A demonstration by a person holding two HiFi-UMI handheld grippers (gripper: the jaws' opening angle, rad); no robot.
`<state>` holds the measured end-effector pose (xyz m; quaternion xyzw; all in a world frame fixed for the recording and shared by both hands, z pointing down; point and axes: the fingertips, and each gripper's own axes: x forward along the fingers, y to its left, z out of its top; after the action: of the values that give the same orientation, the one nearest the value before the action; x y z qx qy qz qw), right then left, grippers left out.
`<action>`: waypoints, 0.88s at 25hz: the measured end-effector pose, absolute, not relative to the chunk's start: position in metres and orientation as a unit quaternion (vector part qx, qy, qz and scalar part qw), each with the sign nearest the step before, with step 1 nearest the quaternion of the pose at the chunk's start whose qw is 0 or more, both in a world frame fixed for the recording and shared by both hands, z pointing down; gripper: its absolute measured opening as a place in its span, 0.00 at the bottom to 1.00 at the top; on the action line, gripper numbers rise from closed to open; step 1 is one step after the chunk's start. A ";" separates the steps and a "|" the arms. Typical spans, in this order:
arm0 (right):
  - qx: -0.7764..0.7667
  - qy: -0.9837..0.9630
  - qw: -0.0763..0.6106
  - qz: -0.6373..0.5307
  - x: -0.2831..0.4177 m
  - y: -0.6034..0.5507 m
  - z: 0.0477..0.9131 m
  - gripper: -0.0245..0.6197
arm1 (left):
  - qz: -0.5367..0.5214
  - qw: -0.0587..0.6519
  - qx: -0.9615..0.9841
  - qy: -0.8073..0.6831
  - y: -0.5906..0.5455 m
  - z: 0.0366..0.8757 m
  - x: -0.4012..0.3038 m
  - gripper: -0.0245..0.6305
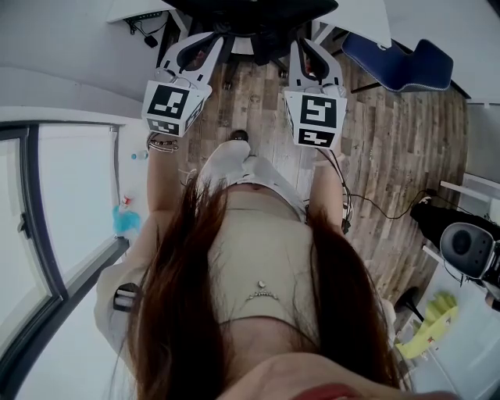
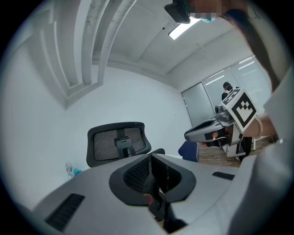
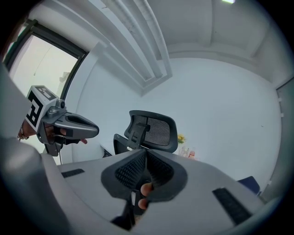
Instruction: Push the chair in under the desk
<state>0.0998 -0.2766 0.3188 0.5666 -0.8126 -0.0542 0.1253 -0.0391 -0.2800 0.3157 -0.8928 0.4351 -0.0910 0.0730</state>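
Ahead of both claws, chair: black mesh-backed office chair (image 2: 117,142), upright, backrest facing the person; its seat and base show at the top edge of the head view.
Chair, contact: none; the backrest stands apart from both claw tips.
Desk: white surface (image 1: 137,8) at the top of the head view, with the chair's dark base by its edge; how far under it the seat already sits cannot be told.
Left claw (image 1: 209,43): pressed together, nothing between, pointing about level at the chair.
Right claw (image 1: 311,48): pressed together, nothing between, beside the left one and aimed the same way.
Floor: wood-plank floor (image 1: 391,148), bare between person and chair.
Neighbours: blue chair (image 1: 398,64) near, to the right; black cable (image 1: 383,209) well apart.
Step, judged: closing in to push; task barely begun.
Method, advised: set both shut tips on the backrest's rigid rim, not the yielding mesh, one each side at matching height.
Push, advised: level, even and slow so the base rolls straight.
Risk, judged: uneven pressure swivels the seat; armrests may catch the surface edge.
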 end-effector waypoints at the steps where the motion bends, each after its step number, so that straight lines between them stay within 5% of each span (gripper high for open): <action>1: 0.566 -0.813 0.125 -0.054 0.100 -0.275 0.319 0.09 | -0.090 0.073 -0.893 0.436 -0.278 0.315 -0.038 0.07; 22: 0.561 -0.818 0.111 -0.068 0.107 -0.238 0.312 0.08 | -0.071 0.075 -0.888 0.449 -0.235 0.310 -0.022 0.05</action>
<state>0.1072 -0.2379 0.3122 0.5610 -0.8176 -0.0682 0.1105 -0.0216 -0.2348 0.3103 -0.8876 0.4488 -0.0713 0.0754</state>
